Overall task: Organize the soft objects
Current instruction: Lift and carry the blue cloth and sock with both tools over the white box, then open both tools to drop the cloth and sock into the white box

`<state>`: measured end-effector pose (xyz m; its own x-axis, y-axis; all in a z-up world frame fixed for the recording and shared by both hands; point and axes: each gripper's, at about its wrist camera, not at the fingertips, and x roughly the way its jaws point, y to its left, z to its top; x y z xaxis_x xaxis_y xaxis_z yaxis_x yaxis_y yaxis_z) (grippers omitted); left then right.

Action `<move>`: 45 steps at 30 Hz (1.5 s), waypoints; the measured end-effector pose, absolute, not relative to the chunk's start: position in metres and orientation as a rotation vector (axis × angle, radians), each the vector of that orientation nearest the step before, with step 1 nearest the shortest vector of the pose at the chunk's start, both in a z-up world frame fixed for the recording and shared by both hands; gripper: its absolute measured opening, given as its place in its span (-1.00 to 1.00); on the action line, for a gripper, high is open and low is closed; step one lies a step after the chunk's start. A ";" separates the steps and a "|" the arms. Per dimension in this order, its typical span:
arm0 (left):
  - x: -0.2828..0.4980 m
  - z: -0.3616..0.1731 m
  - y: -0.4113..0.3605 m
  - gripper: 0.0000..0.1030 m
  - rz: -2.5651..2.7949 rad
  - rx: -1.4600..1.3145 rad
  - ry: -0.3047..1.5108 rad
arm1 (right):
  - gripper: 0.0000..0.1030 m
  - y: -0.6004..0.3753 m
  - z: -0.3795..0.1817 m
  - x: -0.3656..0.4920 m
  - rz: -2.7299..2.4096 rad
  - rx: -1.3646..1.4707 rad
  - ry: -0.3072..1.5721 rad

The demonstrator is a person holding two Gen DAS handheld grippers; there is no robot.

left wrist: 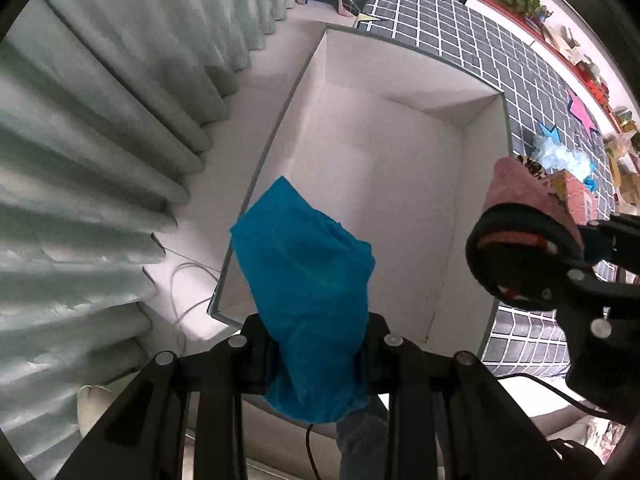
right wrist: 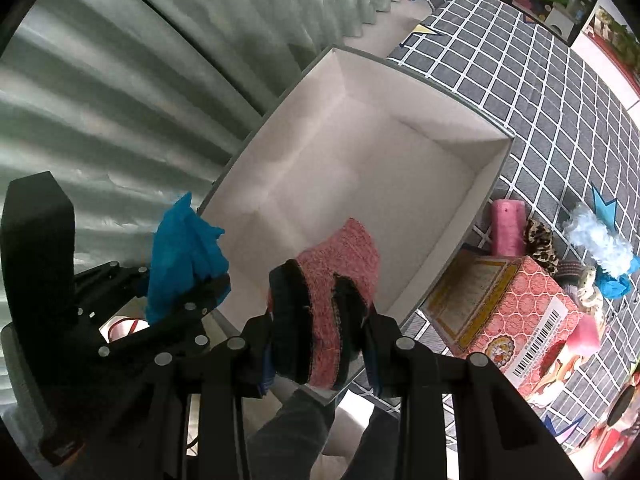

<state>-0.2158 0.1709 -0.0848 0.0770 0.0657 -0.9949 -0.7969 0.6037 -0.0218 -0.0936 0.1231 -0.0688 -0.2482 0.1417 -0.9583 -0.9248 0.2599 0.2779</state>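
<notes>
A blue cloth hangs bunched between the jaws of my left gripper, which is shut on it above the near left corner of a white open box. In the right wrist view, my right gripper is shut on a red knitted piece with black trim, held over the near edge of the same box. The left gripper with the blue cloth shows to its left. The box's inside looks bare. The right gripper with the red piece appears at the right of the left wrist view.
The box sits on a grey checked bedcover. Beside it lie a pink patterned carton, a pink roll, a leopard-print scrunchie and a fluffy pale blue item. Pale curtains hang to the left, with white cable on the floor.
</notes>
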 end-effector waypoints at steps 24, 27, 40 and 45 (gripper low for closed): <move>-0.207 -0.101 0.172 -0.37 0.708 -0.696 1.386 | -0.32 0.128 -0.084 -0.091 1.213 -0.799 1.486; -0.207 -0.103 0.172 -0.36 0.709 -0.699 1.388 | -0.32 0.128 -0.085 -0.092 1.213 -0.802 1.488; -0.206 -0.107 0.172 -0.31 0.688 -0.712 1.390 | -0.32 0.130 -0.092 -0.093 1.208 -0.805 1.499; -0.205 -0.103 0.171 0.03 0.683 -0.709 1.360 | -0.20 0.131 -0.093 -0.094 1.221 -0.809 1.501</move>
